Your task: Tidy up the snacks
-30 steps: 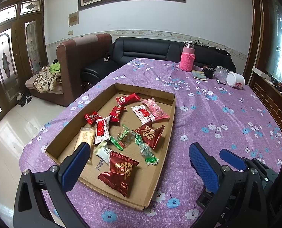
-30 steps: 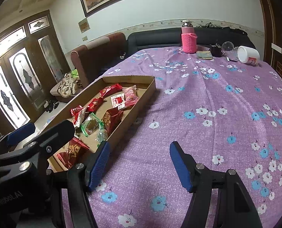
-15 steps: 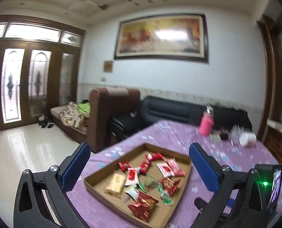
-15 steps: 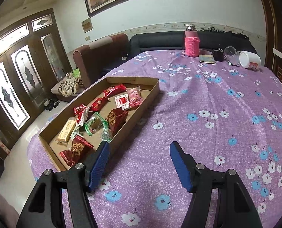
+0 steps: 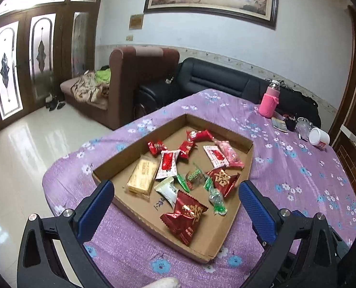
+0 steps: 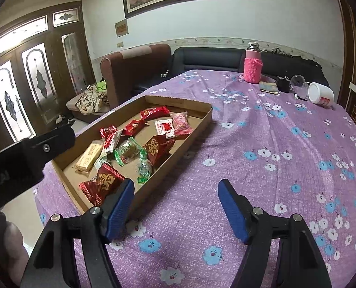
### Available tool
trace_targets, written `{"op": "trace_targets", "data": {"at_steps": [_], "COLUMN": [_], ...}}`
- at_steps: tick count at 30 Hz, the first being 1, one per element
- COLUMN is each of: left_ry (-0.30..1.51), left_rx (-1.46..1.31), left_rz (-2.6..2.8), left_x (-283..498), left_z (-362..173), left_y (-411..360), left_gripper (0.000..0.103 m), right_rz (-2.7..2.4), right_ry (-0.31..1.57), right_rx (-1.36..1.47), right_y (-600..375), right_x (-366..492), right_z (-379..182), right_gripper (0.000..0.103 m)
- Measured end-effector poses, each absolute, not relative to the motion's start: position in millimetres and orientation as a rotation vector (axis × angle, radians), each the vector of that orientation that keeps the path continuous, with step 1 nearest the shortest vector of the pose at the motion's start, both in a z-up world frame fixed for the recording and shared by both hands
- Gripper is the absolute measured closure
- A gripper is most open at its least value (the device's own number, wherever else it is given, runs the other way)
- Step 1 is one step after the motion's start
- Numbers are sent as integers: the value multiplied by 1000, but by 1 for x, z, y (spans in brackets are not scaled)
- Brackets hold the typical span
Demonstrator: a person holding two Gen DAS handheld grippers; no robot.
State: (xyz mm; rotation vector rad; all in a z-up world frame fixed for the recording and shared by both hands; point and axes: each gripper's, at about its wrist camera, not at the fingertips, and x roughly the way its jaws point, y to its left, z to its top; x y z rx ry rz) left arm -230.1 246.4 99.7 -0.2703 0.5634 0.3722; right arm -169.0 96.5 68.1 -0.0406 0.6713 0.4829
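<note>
A shallow cardboard tray [image 5: 246, 165] sits near the front left corner of the table [image 6: 262, 172], on a purple cloth with blue and white flowers. Inside lie about a dozen wrapped snacks: two dark red foil packets with gold lettering [image 5: 185, 216], one pale yellow wafer bar [image 5: 143, 175], one pink packet [image 5: 229, 154], several small red or red-and-white ones, a few green-wrapped sweets and one white one with green print.

The left gripper [image 5: 175, 206] hovers over the near end of the tray, its blue fingers [image 5: 95, 204] spread wide with nothing between them. The right gripper [image 6: 175, 208] hangs above bare cloth just right of the tray, fingers [image 6: 233, 208] also apart and empty, having just been opening.

At the far edge stand one pink bottle [image 6: 253, 66], one white cup [image 6: 320, 94] lying on its side, and some small clutter. The right wrist view alone shows the left gripper's black body at its left edge; the left view shows more floor and the brown armchair [image 5: 139, 79].
</note>
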Motion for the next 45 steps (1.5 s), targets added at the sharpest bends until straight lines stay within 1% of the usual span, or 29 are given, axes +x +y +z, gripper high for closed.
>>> {"op": "trace_targets", "data": {"at_steps": [12, 34, 41, 45], "left_ry": [641, 678, 632, 591], "left_rx": [-318, -352, -294, -221], "left_rz": [353, 328, 346, 343], "left_x": [-220, -214, -211, -205], "left_z": [82, 72, 90, 104], "left_y": [256, 266, 265, 248], "left_gripper": [0, 0, 0, 0], "right_rz": [490, 507, 516, 504], "right_ry": [689, 709, 715, 691], "right_rx": [-74, -114, -91, -63], "right_y": [110, 127, 122, 111], "right_x": [-170, -170, -167, -163], "right_z": [62, 56, 58, 68], "right_gripper": [26, 26, 26, 26]}}
